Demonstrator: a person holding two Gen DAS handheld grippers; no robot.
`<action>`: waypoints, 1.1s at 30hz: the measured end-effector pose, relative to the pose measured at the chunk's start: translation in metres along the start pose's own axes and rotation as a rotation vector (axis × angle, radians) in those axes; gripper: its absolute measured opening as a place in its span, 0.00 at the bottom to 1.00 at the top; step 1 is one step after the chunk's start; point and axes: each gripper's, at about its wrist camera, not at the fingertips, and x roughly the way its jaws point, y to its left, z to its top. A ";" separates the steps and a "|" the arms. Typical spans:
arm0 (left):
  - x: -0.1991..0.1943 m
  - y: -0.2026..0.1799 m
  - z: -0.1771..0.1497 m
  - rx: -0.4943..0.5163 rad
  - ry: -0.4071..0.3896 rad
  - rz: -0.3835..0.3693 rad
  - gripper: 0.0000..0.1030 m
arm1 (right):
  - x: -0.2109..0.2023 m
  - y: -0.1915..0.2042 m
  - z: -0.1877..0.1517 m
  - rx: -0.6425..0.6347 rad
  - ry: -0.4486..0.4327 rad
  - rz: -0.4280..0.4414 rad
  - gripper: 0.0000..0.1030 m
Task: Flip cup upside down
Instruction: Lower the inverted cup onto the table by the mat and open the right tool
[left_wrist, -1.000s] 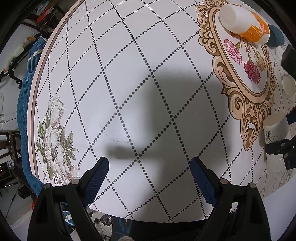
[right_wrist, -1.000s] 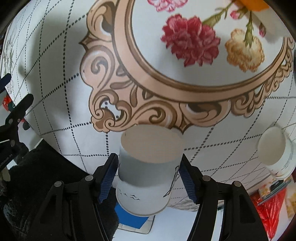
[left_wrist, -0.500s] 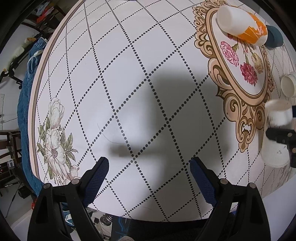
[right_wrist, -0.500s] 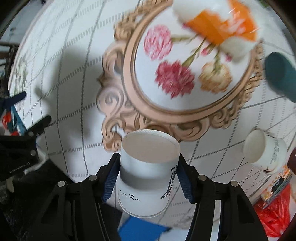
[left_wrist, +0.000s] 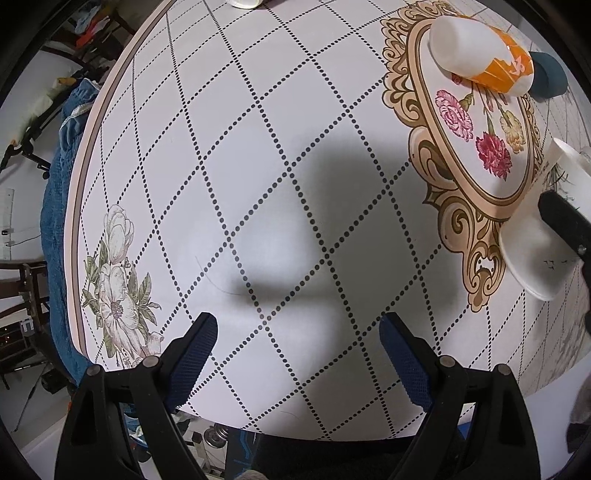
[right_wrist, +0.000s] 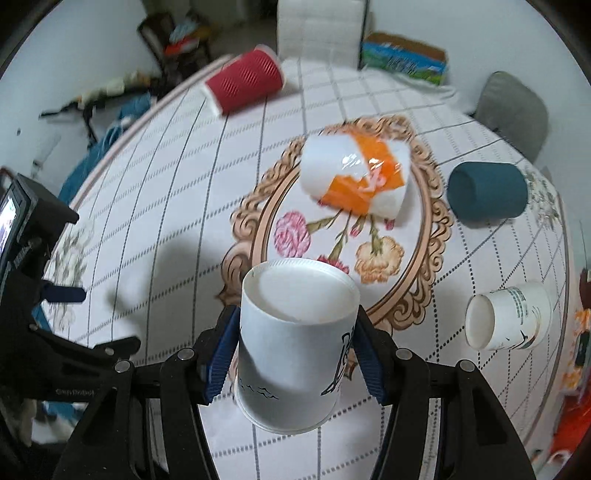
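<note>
My right gripper (right_wrist: 295, 347) is shut on a white paper cup (right_wrist: 295, 339) with black drawings, held above the table's near edge with its flat base tipped up and away and its rim down toward me. The same cup (left_wrist: 532, 240) shows at the right edge of the left wrist view, tilted in the air. My left gripper (left_wrist: 295, 347) is open and empty, hovering over the near left part of the patterned table (left_wrist: 258, 147).
Lying on the table are an orange-and-white cup (right_wrist: 354, 177), a dark teal cup (right_wrist: 487, 192), a red ribbed cup (right_wrist: 243, 85) at the far side, and a small white cup (right_wrist: 506, 317) at the right. Chairs and clutter surround the table.
My right gripper has lifted the white cup off the table and tilted upward, so its view swung from the tabletop to the whole table and room. The left gripper stayed still.
</note>
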 end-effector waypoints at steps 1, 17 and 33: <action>-0.002 -0.002 0.002 0.000 -0.001 0.003 0.87 | 0.001 0.002 -0.004 -0.013 -0.019 -0.013 0.60; -0.009 -0.020 -0.020 -0.027 -0.011 0.023 0.87 | 0.002 0.016 -0.057 -0.082 -0.053 0.058 0.61; -0.068 -0.055 -0.057 -0.033 -0.121 0.020 0.87 | -0.045 -0.004 -0.078 0.064 -0.017 0.081 0.86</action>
